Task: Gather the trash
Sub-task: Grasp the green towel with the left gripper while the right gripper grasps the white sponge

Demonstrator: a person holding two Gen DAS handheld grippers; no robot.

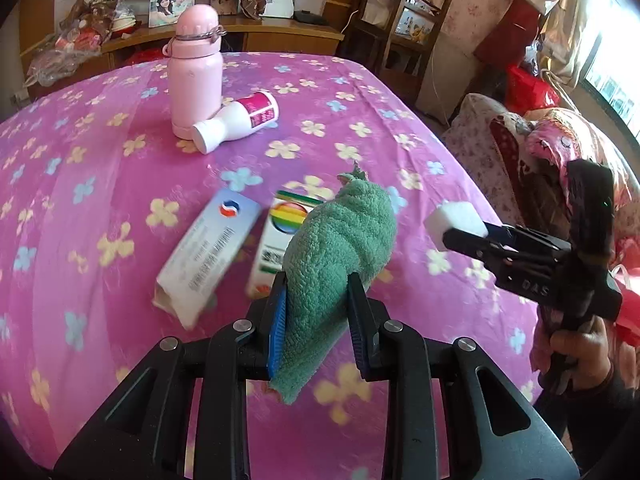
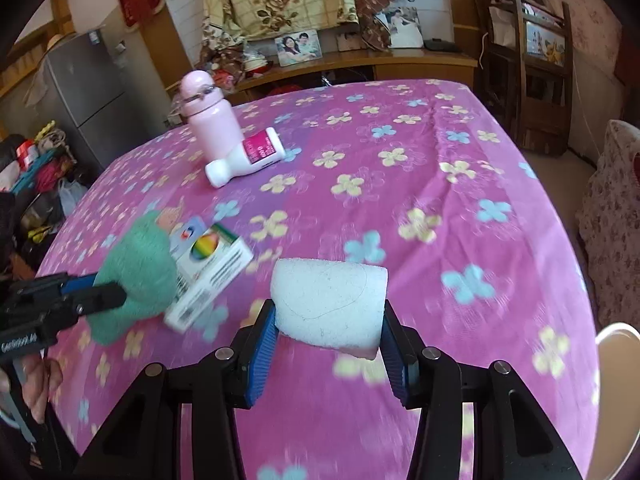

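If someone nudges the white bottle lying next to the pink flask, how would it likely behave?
The white bottle lies on its side on the soft flowered cover, so it would probably roll, though the fabric may damp that. Its cap end looks to rest against the upright pink flask, which would likely block rolling that way. It looks like light plastic, easily shoved.

On the tabletop (image 1: 400,92), the flask (image 1: 196,68) stands upright toward the far left corner, with the bottle (image 1: 236,122) lying on its side touching the flask's base, just to its right and nearer. The 2 boxes, the flat box (image 1: 208,256) on the left and the carton (image 1: 280,240) right beside it, lie nearer the front edge. The towel (image 1: 340,264) sits between the pads of the left gripper (image 1: 318,304) above the carton's right side, and the sponge (image 2: 330,304) sits in the right gripper (image 2: 330,334), to the right of the towel.
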